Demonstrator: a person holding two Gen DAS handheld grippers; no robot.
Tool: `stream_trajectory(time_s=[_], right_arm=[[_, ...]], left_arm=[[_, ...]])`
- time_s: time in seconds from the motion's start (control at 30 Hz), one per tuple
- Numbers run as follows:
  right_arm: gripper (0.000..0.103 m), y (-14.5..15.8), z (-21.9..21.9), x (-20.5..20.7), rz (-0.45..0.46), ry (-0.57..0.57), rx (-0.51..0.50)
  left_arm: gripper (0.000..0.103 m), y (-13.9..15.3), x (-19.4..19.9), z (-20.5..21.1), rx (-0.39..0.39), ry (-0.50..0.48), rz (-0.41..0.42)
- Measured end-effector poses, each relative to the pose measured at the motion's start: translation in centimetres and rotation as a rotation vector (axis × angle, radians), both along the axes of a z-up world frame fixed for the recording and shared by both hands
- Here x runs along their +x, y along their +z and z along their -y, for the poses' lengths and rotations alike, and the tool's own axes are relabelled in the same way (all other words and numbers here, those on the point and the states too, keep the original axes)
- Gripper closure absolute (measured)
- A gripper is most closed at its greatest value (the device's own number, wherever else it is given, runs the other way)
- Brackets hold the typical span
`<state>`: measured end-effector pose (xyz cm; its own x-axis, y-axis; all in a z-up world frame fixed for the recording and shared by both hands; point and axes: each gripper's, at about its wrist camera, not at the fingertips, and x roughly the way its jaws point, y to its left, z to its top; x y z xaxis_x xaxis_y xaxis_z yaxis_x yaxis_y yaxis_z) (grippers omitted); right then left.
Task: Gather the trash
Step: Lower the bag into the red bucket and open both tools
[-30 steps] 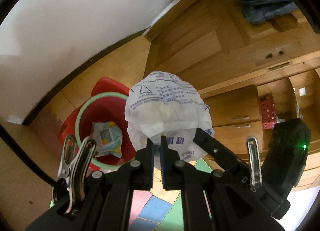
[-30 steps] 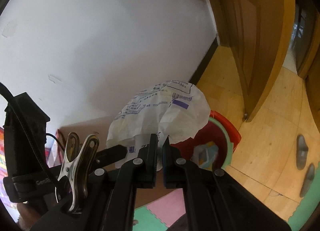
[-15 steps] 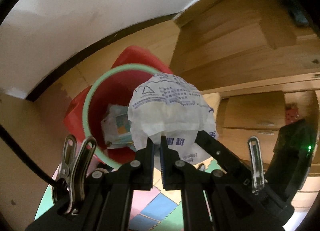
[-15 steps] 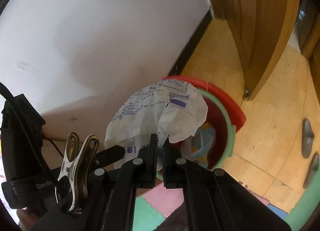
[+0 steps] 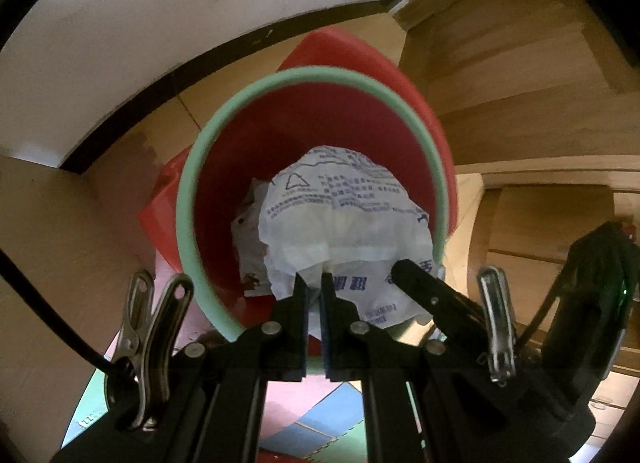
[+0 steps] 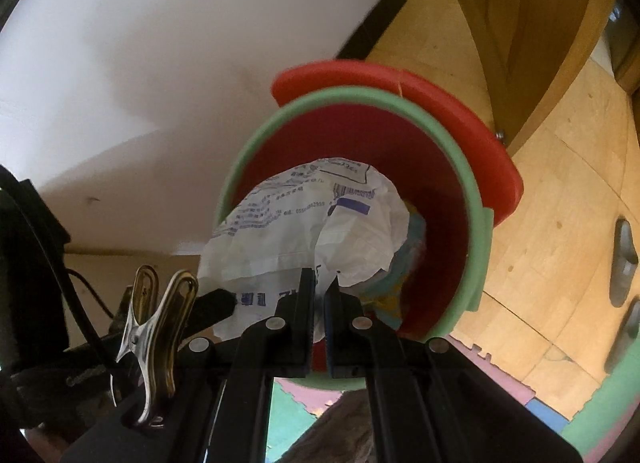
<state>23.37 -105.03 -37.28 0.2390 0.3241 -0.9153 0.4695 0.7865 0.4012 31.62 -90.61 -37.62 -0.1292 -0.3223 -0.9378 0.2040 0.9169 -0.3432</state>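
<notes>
Both tongs, my left tongs (image 5: 314, 281) and right tongs (image 6: 319, 278), pinch the lower edge of one crumpled printed bag (image 5: 344, 219), light, soft and limp, hanging just inside the green rim of the red bin (image 5: 224, 167) above other wrappers (image 5: 246, 231) beyond.

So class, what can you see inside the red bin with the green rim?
Inside the red bin, a crumpled colourful wrapper lies near the bottom. The white printed bag, pinched by both grippers' fingers, covers most of it, so anything else underneath is hidden.
</notes>
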Motion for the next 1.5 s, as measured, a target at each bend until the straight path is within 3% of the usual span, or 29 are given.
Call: stream_trajectory(time_s=[0.2, 0.3, 0.87, 1.33, 1.5], right_arm=[[0.098, -3.0, -0.4, 0.4, -0.044, 0.031, -0.001], [0.098, -4.0, -1.2, 0.7, -0.078, 0.075, -0.054], [0.098, -4.8, -3.6, 1.2, -0.121, 0.107, -0.107], [0.098, -5.0, -4.3, 0.5, -0.113, 0.093, -0.137], [0.092, -5.3, -4.5, 0.2, -0.106, 0.101, -0.116]], left_arm=[[0.098, -2.6, 0.1, 0.2, 0.002, 0.011, -0.033], [0.098, -3.5, 0.1, -0.2, 0.001, 0.014, -0.035], [0.098, -6.8, 0.0, 0.5, 0.048, 0.027, -0.061], [0.093, -6.5, 0.6, 1.1, 0.084, 0.018, -0.040], [0.083, -6.1, 0.5, 0.6, 0.094, 0.023, -0.024]])
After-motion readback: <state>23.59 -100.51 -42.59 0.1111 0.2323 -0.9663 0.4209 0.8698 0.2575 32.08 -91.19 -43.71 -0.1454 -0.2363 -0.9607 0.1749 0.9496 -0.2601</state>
